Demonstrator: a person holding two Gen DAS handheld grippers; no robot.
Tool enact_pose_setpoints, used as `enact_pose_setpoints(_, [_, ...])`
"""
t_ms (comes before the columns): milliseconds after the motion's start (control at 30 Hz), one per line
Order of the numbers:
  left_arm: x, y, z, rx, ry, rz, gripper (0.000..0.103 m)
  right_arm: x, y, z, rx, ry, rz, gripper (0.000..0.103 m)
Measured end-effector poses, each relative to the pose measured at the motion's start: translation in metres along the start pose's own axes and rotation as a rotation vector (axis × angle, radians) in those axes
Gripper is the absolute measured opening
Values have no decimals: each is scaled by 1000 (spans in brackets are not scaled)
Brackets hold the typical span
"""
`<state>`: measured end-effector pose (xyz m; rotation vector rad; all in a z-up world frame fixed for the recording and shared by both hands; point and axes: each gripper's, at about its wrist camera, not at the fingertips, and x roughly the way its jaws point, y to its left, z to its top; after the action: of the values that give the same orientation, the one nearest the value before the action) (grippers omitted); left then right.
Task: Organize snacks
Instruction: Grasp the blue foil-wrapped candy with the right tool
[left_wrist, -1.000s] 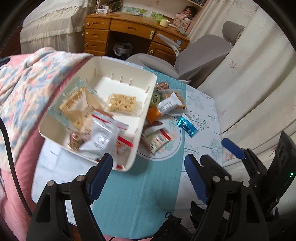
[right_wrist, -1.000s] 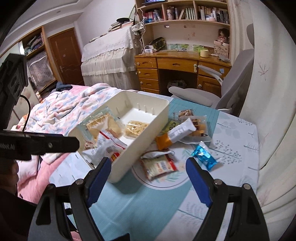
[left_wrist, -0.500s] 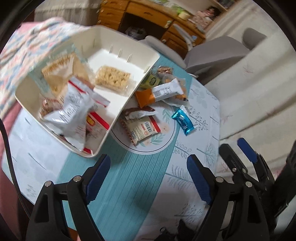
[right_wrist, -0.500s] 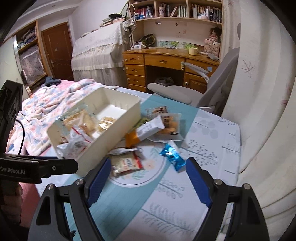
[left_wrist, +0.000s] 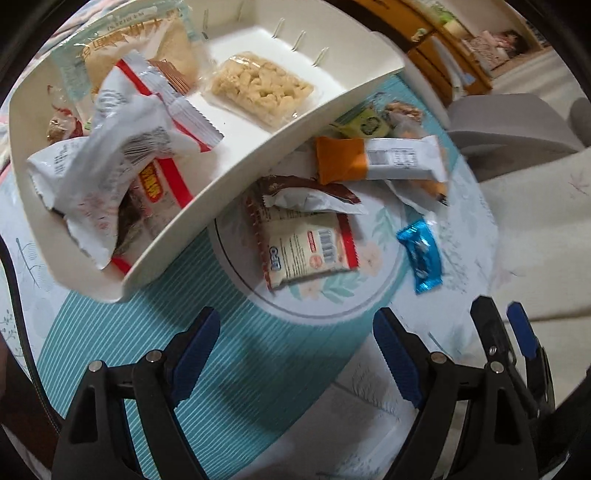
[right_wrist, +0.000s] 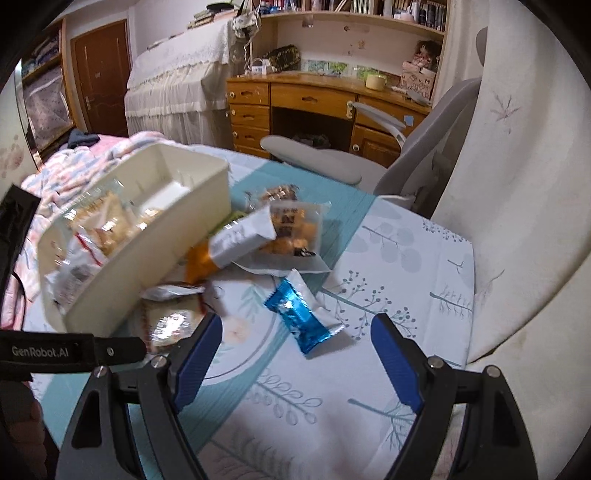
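Several snacks already lie in the cream bin (left_wrist: 236, 192); others (blue packet (right_wrist: 299, 317), orange bar (left_wrist: 376, 160), red-edged pack (left_wrist: 306, 247)) remain on the tablecloth (left_wrist: 155, 354) beside it. Left gripper (left_wrist: 295, 350) and right gripper (right_wrist: 295, 354): both spread, empty.

Wide-open left hand-held gripper (left_wrist: 295, 350) above tablecloth (left_wrist: 207, 354), near red-edged snack packet (left_wrist: 306, 247) beside cream bin (left_wrist: 236, 177).
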<state>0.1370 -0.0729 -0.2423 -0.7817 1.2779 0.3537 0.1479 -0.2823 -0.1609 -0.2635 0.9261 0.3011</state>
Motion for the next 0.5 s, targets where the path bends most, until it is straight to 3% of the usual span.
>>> enact_pose_setpoints(267, [38,-22,21,-48,3,75,84,37,-4,-8,-42,18,-7,83])
enact_pose_setpoints(500, [64,-35,30,-53,19,145,84,62,3,-15,-159,2,-47,83])
